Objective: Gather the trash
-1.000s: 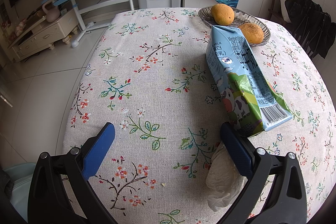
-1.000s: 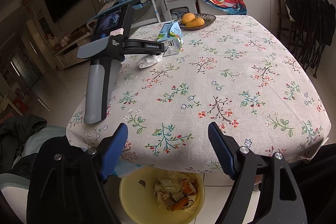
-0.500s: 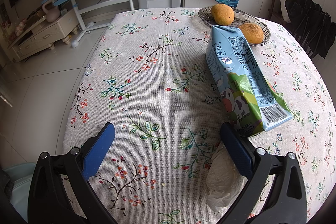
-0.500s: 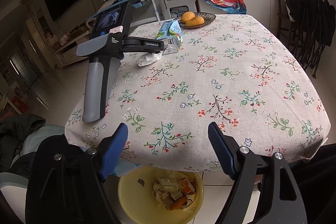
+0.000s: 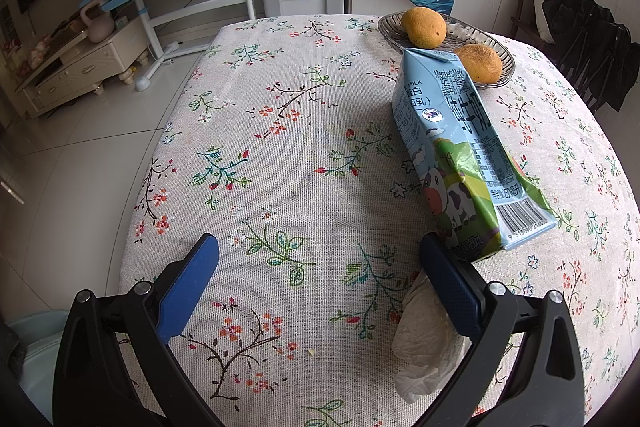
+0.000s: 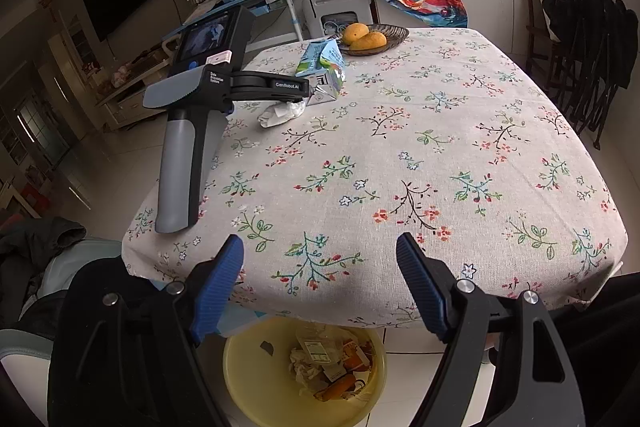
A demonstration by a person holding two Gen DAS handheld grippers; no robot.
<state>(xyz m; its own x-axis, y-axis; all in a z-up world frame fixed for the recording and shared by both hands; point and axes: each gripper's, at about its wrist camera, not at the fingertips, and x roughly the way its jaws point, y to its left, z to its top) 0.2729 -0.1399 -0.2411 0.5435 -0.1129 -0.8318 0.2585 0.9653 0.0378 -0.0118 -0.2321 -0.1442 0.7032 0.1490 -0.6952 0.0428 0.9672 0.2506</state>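
**A:** Where were your jaws just then?

**B:** Both pairs stood wide and held nothing. My left gripper (image 5: pixel 318 253) hung low over the table draped in a beige floral cloth (image 5: pixel 280 147). My right gripper (image 6: pixel 320 255) hung off the table's near edge, with the round yellow plastic trash bin (image 6: pixel 248 383) on the floor beneath it, already holding scraps.

**A:** And the trash you were after?

**B:** In the left view, a crumpled white paper tissue (image 5: pixel 424 343) lay at about four o'clock, partly hidden behind my right-hand blue finger pad (image 5: pixel 448 287). Just beyond it, at two o'clock, a light-blue and green milk carton with a cow printed on it (image 5: pixel 460 155) lay on its side. Its far end reached close to the woven metal bowl (image 5: pixel 506 57) holding two orange fruits (image 5: pixel 424 27).

**A:** What worried you?

**B:** The tissue sat outside my jaws, not between them. Had I closed where I was, I judged I would have pinched only cloth and dragged it, shifting carton and bowl. Swinging toward four o'clock, that pad could have shoved the tissue along or bumped the carton. The carton looked broad and possibly not empty; a grip near one end might have let it swivel, slip or drip. The fruit wasn't trash, so I wanted no contact there.
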